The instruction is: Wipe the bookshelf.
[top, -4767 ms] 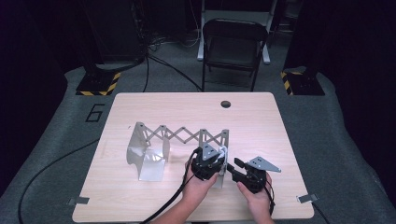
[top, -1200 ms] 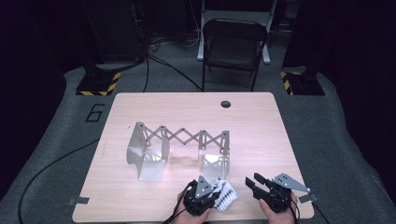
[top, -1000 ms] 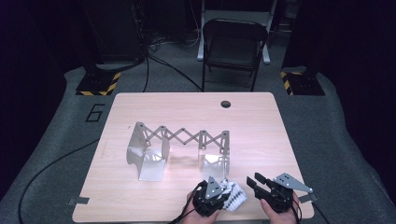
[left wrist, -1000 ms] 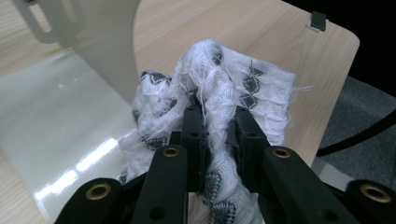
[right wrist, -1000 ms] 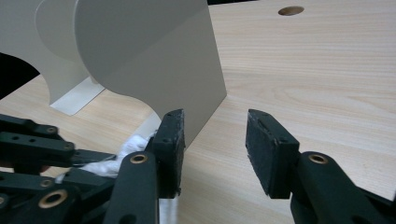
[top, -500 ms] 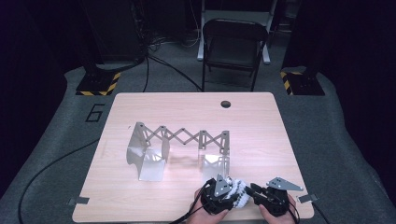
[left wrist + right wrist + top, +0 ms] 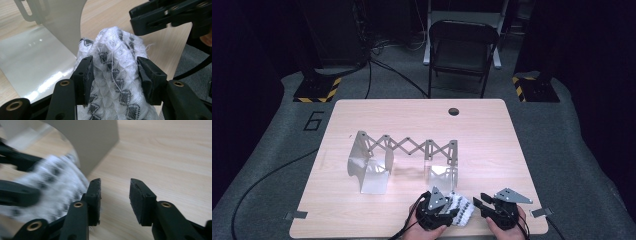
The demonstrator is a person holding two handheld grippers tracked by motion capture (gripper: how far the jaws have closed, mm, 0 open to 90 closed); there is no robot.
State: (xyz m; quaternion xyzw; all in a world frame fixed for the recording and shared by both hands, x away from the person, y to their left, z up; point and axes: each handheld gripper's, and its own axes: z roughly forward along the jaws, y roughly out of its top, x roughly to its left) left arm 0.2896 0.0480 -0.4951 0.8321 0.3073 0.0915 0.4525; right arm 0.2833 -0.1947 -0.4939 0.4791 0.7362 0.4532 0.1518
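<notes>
- At the near edge of the counter, the left tongs have a bunched white cloth with dark diamonds between their pads, which bear on its two sides in a loosened pinch; the jaws have just been opening around it.
- The right tongs stand spread just beside the cloth, nothing between them; their jaws too have just been opening.
- Over the last seconds both hands have drawn back from the metal folding rack to the counter's front edge, the left one bringing the cloth and sliding toward the right one.
- The cloth now lies in front of the rack's right-hand plate, between the two tools.
- By the look of it, a hand-over is in progress: the left grip eases while the right tongs wait open to take the free end.
</notes>
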